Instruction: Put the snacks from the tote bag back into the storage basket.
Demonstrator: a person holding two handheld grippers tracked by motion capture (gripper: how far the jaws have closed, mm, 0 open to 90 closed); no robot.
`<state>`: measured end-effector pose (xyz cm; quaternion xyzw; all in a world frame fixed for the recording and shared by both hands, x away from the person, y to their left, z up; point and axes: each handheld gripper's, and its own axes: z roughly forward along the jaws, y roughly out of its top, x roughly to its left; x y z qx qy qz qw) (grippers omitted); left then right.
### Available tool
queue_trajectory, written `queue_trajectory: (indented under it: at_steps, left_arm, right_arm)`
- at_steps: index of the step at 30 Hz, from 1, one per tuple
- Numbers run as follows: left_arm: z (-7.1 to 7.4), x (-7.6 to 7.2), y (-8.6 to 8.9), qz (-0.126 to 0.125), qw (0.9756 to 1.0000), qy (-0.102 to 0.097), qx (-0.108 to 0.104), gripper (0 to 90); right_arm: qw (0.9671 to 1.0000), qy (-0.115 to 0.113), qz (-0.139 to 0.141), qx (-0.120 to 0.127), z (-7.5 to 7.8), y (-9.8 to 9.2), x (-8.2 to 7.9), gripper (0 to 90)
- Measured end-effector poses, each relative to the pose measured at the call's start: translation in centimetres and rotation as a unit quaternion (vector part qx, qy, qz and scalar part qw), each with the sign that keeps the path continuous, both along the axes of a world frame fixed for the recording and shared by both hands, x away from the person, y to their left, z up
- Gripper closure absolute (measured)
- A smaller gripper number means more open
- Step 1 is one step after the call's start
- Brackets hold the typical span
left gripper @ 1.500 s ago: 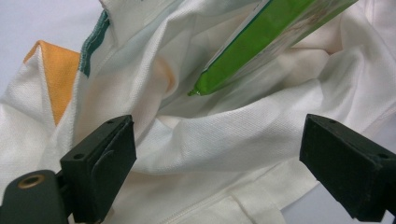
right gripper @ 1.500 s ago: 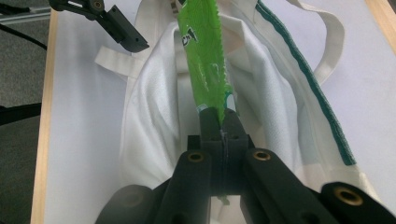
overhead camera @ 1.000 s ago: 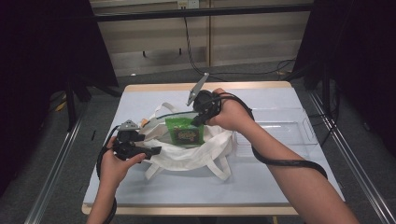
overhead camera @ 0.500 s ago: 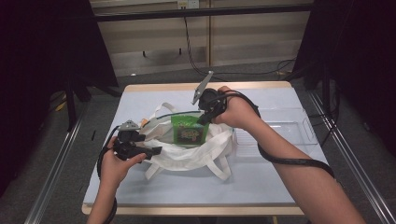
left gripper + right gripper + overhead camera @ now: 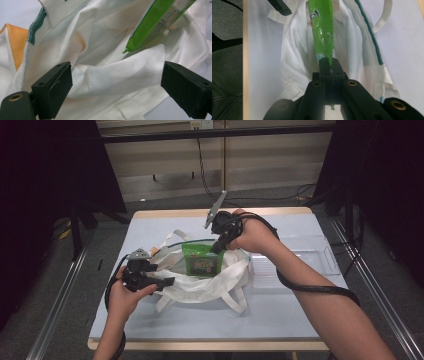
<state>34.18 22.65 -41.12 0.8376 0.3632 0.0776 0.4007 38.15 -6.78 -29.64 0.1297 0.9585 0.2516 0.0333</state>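
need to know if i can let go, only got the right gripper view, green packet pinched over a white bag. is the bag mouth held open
Observer: Not really held. In the left gripper view the left gripper has its jaws wide apart around a fold of the white bag, not pinching it.
Operator: is the packet inside yet
Observer: In the high view the green packet hangs from the right gripper above the bag's open middle, with most of it showing.
Operator: anything beside the bag
Observer: A clear plastic tray lies on the table, to the bag's right in the high view.
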Motion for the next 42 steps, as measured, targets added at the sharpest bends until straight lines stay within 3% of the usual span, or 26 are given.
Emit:
queue_trajectory:
  at_steps: [13,29,42]
  left_arm:
    - [0.4,-0.2,-0.4,-0.008,0.9999,-0.004,-0.005,9.6]
    - [0.6,-0.3,-0.6,-0.011,0.9999,-0.005,-0.011,9.6]
    - [0.6,-0.3,-0.8,-0.016,0.9998,-0.004,-0.011,9.6]
  right_arm:
    - [0.9998,0.017,0.003,0.009,2.4,-0.5,0.0,90.0]
    - [0.9999,0.014,0.0,0.005,5.3,-2.2,-0.2,90.0]
    - [0.9998,0.015,-0.008,0.008,6.6,-3.6,0.0,90.0]
